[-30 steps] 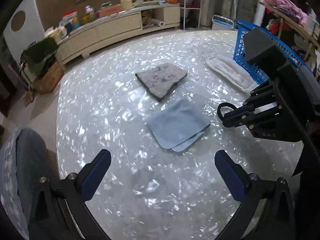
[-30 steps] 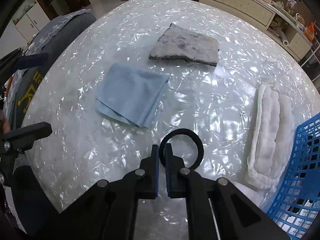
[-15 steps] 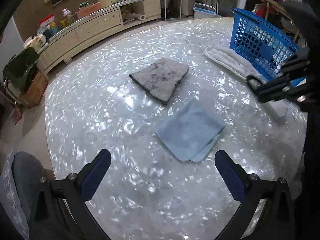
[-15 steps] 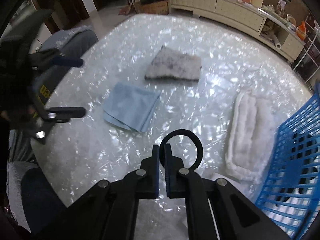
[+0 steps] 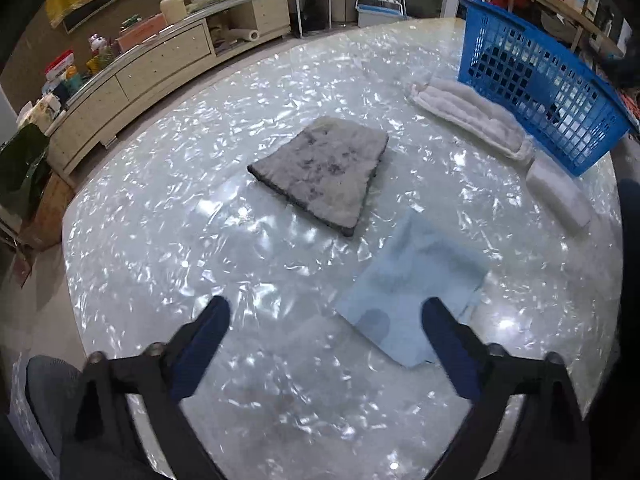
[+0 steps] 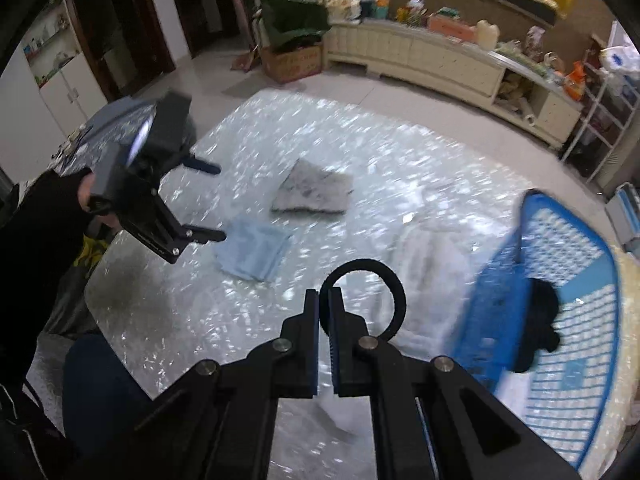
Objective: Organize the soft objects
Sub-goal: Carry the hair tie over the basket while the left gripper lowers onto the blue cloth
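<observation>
The right gripper (image 6: 324,300) pinches a thin, bendy black ring (image 6: 370,298), while the left gripper (image 5: 326,316), empty and closing, nears the floppy blue cloth (image 5: 412,288), best taken by its edge.

The left wrist view is taken from low above the near left of the tabletop (image 5: 280,380), angled steeply down toward the far right. The right wrist view is taken from higher, over the right side, facing left. The blue cloth (image 5: 416,280), grey pad (image 5: 320,168) and blue basket (image 5: 532,88) are shared.
</observation>
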Available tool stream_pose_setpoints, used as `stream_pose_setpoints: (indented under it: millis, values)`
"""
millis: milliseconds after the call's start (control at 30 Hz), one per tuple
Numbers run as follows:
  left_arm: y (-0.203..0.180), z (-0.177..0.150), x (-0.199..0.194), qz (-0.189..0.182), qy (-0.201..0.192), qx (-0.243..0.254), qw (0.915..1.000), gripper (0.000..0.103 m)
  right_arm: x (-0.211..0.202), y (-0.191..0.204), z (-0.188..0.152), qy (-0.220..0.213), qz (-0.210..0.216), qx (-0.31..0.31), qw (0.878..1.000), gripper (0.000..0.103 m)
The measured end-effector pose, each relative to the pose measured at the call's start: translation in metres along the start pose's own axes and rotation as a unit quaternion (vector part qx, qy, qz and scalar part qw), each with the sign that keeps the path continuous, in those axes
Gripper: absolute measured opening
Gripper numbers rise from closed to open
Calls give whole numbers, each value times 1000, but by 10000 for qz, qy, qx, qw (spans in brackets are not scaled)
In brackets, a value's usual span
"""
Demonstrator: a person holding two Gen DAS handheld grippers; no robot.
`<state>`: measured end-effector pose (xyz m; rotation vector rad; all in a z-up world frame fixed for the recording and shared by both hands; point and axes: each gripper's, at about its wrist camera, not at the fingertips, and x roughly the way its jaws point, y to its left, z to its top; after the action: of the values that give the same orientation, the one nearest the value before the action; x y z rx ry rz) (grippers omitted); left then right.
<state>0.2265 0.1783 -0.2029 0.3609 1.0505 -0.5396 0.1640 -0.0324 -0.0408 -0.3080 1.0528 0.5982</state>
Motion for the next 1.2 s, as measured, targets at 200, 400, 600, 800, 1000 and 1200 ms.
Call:
stream_pose_setpoints:
  millis: [200,400,600,800,1000,1200]
  values:
    - [1,8,22,-12,168,130,9998,81,-41,-41,-7,-258,-435,314,9982,4]
    - [-5,13,32,-223,295,296,9989,60,-57,-79,-24,-311,-815,718,9936,4]
    - [-14,17,32,-518,323,453,9971,40,-66,-104,-35,-351,-1055,1033,9884,4]
    - [-18,19,33,-595,344,439,9967,30,-65,-121,-42,-332,-1096,1254,9855,4]
    - [-21,17,31,-640,301,355,9969,26,-55,-128,-49,-255,-1068,1368,9845,4]
    - [-23,14,29,-600,261,257,9975,15,-45,-139,-52,-63,-1101,1430,9836,4]
